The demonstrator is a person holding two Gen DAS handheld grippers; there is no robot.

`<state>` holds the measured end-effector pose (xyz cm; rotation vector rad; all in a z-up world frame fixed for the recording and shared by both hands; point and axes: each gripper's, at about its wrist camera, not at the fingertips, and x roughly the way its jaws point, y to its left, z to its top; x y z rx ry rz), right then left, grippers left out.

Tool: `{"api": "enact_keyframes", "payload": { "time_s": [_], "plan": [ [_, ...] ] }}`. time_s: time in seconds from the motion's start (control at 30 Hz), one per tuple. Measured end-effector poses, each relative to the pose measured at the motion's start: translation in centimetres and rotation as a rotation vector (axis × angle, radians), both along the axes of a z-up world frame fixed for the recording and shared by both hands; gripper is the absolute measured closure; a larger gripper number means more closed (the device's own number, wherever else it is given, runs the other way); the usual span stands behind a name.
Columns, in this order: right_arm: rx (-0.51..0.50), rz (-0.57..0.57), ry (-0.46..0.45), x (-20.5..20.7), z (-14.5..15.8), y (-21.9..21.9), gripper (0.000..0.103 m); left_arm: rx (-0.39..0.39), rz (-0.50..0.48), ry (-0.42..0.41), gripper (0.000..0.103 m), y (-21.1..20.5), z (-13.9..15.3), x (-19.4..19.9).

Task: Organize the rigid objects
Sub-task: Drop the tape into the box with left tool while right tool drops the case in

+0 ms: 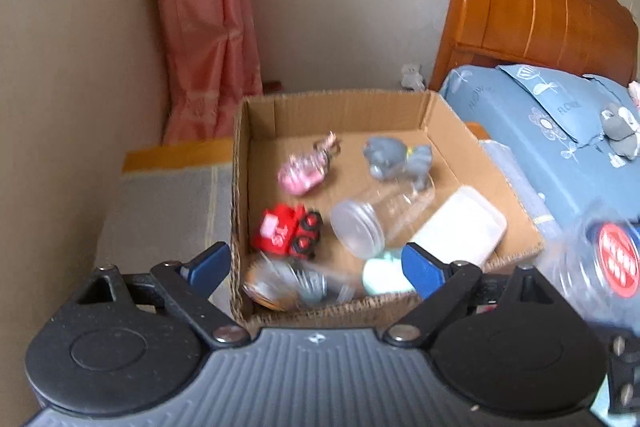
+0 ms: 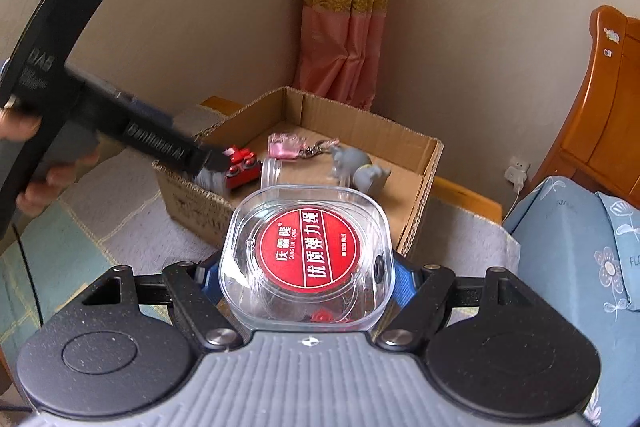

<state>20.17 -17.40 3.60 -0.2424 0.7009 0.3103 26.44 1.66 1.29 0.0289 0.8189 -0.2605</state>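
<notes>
An open cardboard box (image 1: 241, 163) (image 2: 416, 147) stands on the floor. In it lie a red toy truck (image 1: 288, 233) (image 2: 240, 167), a pink toy (image 1: 302, 173) (image 2: 286, 147), a grey animal figurine (image 1: 396, 157) (image 2: 356, 167), a clear jar (image 1: 376, 223) (image 2: 272, 171), a white lidded container (image 1: 460, 227) and a mint green item (image 1: 384, 275). My left gripper (image 1: 316, 265) hangs open above the box's near edge, with nothing held. My right gripper (image 2: 306, 275) is shut on a clear plastic case with a red round label (image 2: 308, 255) (image 1: 612, 259), just short of the box.
A bed with a blue cover (image 1: 540, 131) (image 2: 580, 247) and a wooden headboard (image 1: 528, 7) stands to the right. A pink curtain (image 1: 204, 27) hangs in the corner behind the box. A pale rug (image 2: 120, 227) covers the floor. A hand (image 2: 36, 187) holds the left gripper.
</notes>
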Motion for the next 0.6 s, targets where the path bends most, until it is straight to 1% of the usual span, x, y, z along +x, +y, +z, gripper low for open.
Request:
{"api": "enact_keyframes", "payload": {
  "time_s": [0.07,0.23,0.33,0.47,0.6],
  "plan": [
    [-0.002,0.0,-0.005,0.5,0.3,0.0,0.023,-0.002,-0.002,0.009,0.008,0.4,-0.1,-0.5],
    [0.021,-0.008,0.016,2.7,1.0,-0.1,0.023,0.053,-0.014,-0.018,0.007,1.3,0.0,-2.3],
    [0.036,-0.014,0.028,4.4,1.5,0.2,0.022,0.069,-0.025,-0.024,0.006,1.8,0.1,-3.3],
    [0.024,-0.009,0.03,6.9,2.1,1.2,0.022,0.083,-0.016,-0.026,0.006,2.9,0.2,-4.5],
    [0.012,0.001,0.041,9.8,2.4,2.6,0.022,0.093,0.013,-0.05,0.006,4.1,0.4,-5.4]
  ]
}}
